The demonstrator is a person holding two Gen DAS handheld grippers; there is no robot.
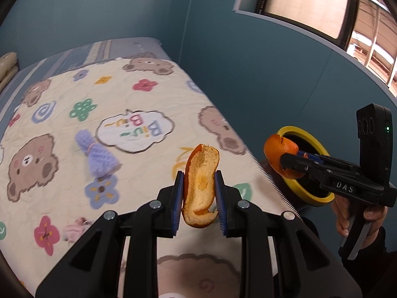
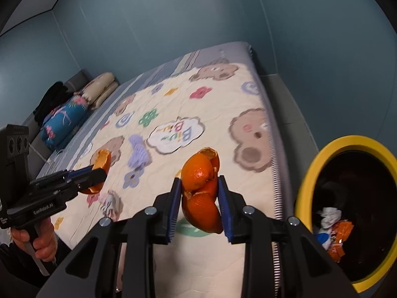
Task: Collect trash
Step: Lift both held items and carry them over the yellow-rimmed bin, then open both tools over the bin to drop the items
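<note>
My left gripper (image 1: 199,193) is shut on a curved piece of orange peel (image 1: 201,186), pale inside facing me, held above the bed quilt (image 1: 124,99). My right gripper (image 2: 200,198) is shut on a larger piece of orange peel (image 2: 202,188), orange skin outward, held over the bed's right edge. In the left wrist view the right gripper (image 1: 287,160) holds its peel (image 1: 279,155) at the rim of the yellow-rimmed trash bin (image 1: 307,193). In the right wrist view the bin (image 2: 305,186) stands at the lower right with crumpled paper and orange wrappers (image 2: 332,231) inside. The left gripper (image 2: 99,173) shows there with its peel (image 2: 100,164).
A purple crocheted item (image 1: 98,154) and a crumpled pinkish-white wad (image 2: 111,202) lie on the quilt. Pillows (image 2: 99,89) and a blue floral bolster (image 2: 64,121) sit at the bed's far left end. Blue walls surround the bed; a window (image 1: 310,2) is up right.
</note>
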